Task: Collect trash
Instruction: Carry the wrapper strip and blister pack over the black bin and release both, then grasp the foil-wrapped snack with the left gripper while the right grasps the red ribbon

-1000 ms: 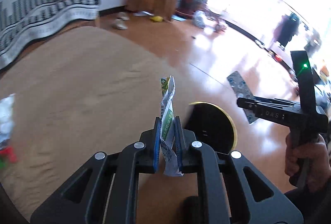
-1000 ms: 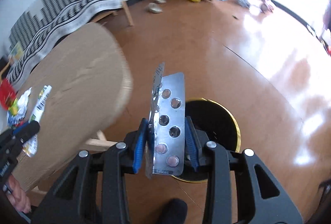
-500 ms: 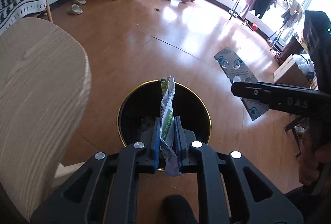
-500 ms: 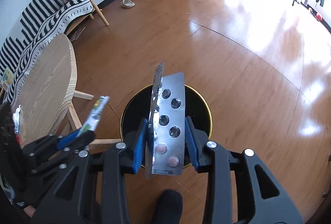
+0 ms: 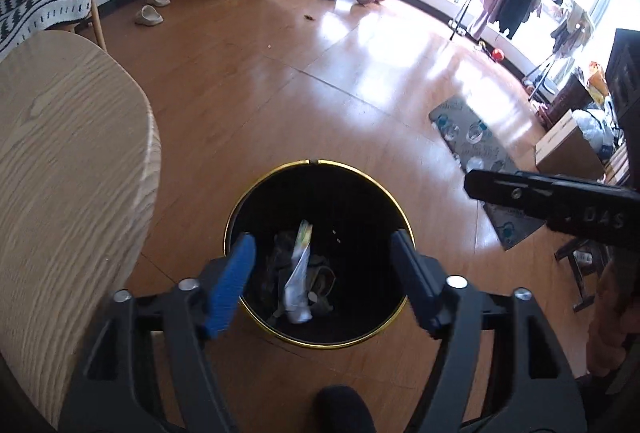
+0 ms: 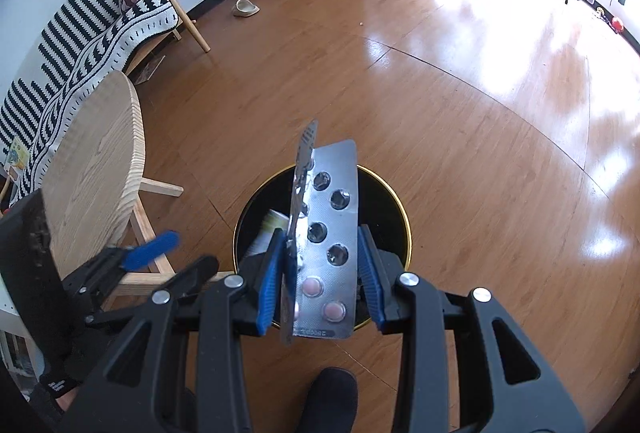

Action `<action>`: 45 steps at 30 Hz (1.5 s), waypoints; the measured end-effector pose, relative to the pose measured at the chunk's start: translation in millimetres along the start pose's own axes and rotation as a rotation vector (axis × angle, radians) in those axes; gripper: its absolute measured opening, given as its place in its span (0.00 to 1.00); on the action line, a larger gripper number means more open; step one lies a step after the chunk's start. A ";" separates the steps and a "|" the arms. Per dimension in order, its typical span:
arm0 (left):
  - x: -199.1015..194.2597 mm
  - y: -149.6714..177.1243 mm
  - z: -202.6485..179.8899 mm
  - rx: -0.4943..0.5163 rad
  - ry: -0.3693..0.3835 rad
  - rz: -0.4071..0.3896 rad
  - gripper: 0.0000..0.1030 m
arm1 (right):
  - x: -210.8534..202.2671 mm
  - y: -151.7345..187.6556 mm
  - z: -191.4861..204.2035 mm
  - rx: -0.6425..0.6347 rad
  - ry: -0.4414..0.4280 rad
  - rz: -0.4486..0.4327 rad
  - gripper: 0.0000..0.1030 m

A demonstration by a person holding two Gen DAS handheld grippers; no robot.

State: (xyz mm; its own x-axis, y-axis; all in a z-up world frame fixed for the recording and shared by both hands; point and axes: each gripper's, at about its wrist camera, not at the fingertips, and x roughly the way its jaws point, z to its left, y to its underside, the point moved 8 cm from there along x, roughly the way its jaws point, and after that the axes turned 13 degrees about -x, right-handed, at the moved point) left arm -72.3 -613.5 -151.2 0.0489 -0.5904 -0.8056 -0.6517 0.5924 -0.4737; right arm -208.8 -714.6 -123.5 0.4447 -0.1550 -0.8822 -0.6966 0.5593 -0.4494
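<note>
Hovering over black bin (image 6: 400,209): right gripper (image 6: 322,285) pinches blister pack (image 6: 332,245), long axis along fingers, bin mouth directly below. Left gripper (image 5: 324,281) jaws opening, nothing between; wrapper (image 5: 298,273) inside bin.

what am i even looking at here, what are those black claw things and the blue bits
They are two hand-held grippers, one in each of a person's hands, with a camera on each looking along its blue-padded jaws. Both hang over a black bin with a gold rim, on a wood floor beside a round wooden table.

Left camera: the left gripper has its jaws opening with nothing between them; a wrapper lies in the bin below. The right gripper's side shows at the edge.

Right camera: the right gripper is clamped on a silver pill pack, mostly emptied, with a few pink pills left. It is not yet dropped in.
</note>
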 end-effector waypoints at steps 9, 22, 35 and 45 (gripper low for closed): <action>-50.1 -0.1 3.1 0.014 -0.012 -0.066 0.84 | 11.1 -6.0 15.0 -0.005 -0.010 0.026 0.36; -162.7 -0.3 87.9 -0.109 -0.130 -0.209 0.90 | 11.5 -32.0 72.2 -0.045 0.034 0.018 0.70; -311.3 61.8 258.1 -0.369 -0.351 -0.356 0.91 | -4.1 -38.0 350.7 -0.424 -0.290 -0.052 0.76; -380.2 148.8 408.8 -0.469 -0.573 -0.342 0.91 | 9.9 6.0 517.3 -0.728 -0.410 -0.044 0.76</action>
State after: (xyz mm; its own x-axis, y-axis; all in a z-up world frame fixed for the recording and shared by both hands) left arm 121.7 -76.8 -60.9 0.5995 -0.2494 -0.7605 -0.7735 0.0638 -0.6306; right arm 82.7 -291.5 -62.1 0.5514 0.2231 -0.8038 -0.8009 -0.1279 -0.5849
